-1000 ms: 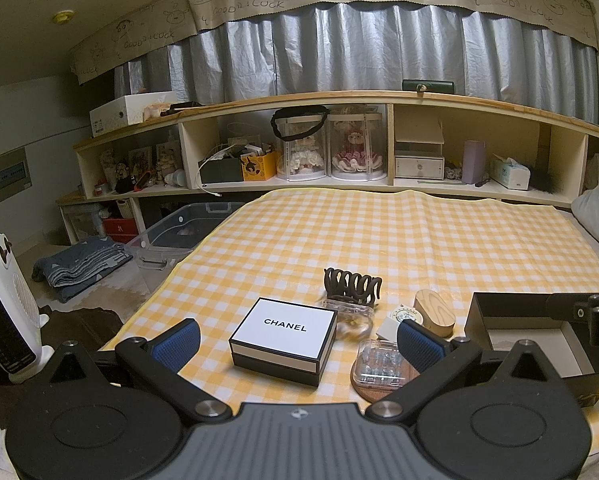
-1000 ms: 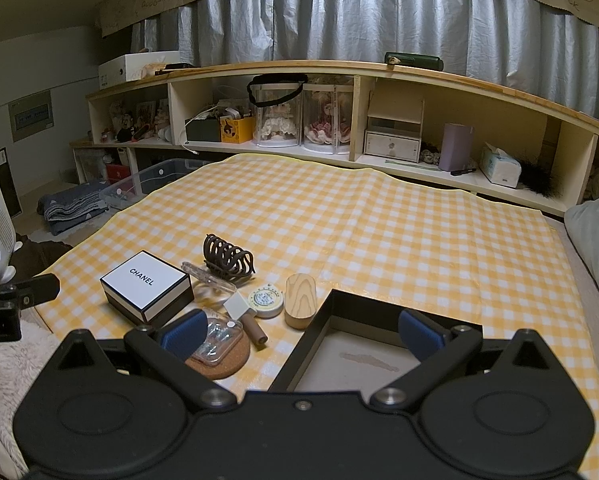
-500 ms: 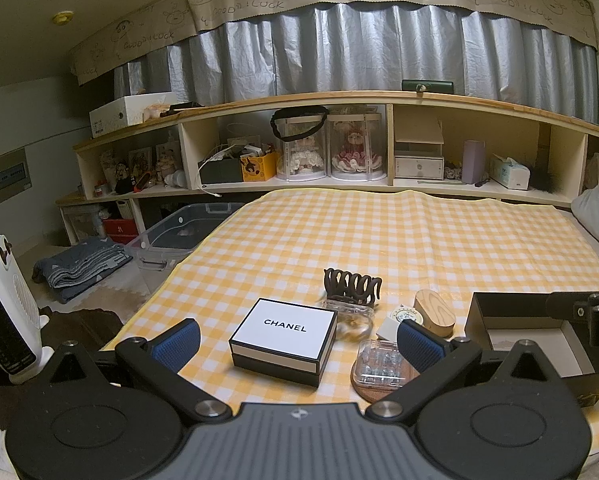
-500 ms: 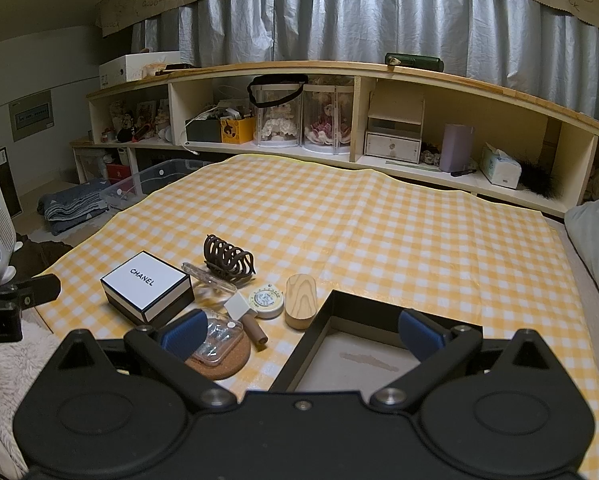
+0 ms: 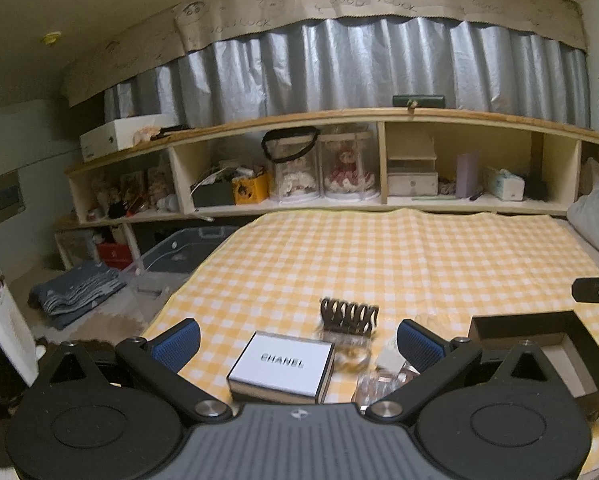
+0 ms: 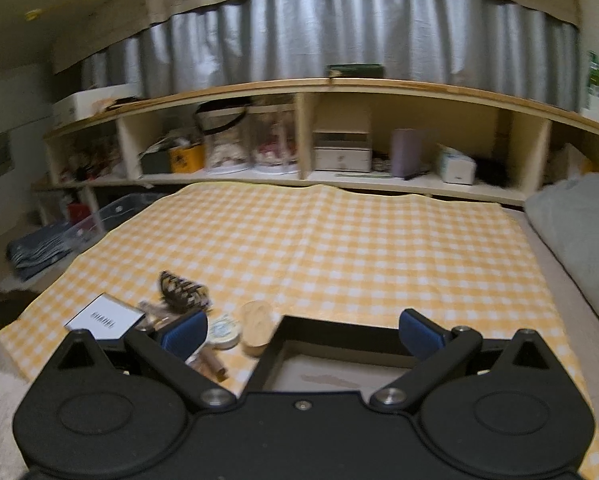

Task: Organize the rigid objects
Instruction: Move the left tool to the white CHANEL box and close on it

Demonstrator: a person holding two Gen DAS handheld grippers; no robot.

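A white and black Chanel box (image 5: 283, 366) lies on the yellow checked cloth (image 5: 399, 256), straight in front of my open, empty left gripper (image 5: 297, 340). Behind it are a dark hair claw (image 5: 349, 316) and a clear plastic case (image 5: 379, 386). An open black box (image 5: 539, 344) lies at the right. In the right wrist view my open, empty right gripper (image 6: 303, 330) hovers over the black box (image 6: 339, 344). Left of it lie a wooden oval block (image 6: 255, 326), a round tin (image 6: 223, 330), the hair claw (image 6: 181, 294) and the Chanel box (image 6: 105, 316).
A long wooden shelf (image 5: 379, 200) full of jars and boxes runs behind the bed. A grey pillow (image 6: 579, 248) lies at the right. A clear bin (image 5: 179, 256), folded clothes (image 5: 75, 292) and a white heater (image 5: 3, 328) stand on the floor at the left.
Both grippers have moved forward and lower toward the objects, and the views are blurred by motion. The right view has swung toward the black box. Both jaws stay open.
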